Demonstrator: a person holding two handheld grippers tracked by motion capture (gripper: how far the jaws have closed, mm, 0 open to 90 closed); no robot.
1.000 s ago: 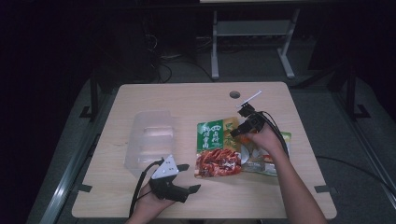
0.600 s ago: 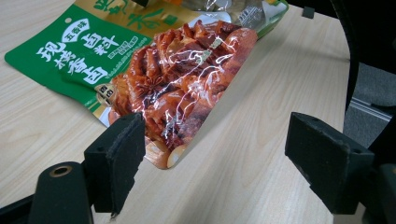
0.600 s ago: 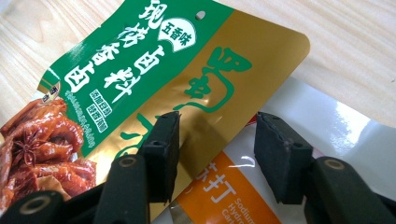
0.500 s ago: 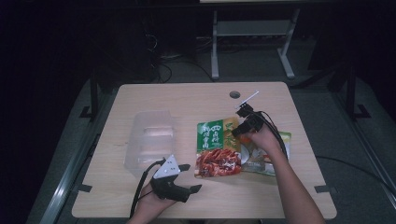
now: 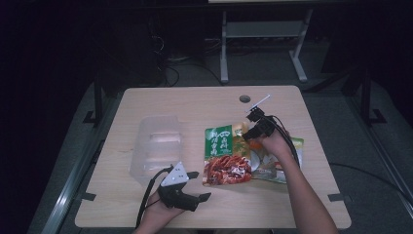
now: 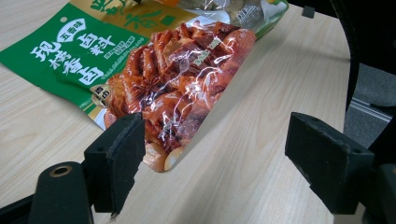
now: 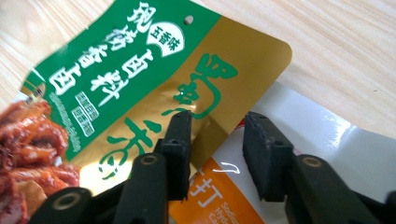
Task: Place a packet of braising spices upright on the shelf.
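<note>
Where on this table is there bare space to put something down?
Bare wood along the far edge of the table behind the clear plastic tray, and the near right corner. Crowded in the middle right: green packet, red snack packet, white packet.

Open left gripper [image 6: 212,168] by a red snack packet [image 6: 182,88]

The packet overlaps a green-and-gold pouch [image 6: 70,56] on the wooden table [image 6: 261,93]; nothing sits between the jaws.
</note>
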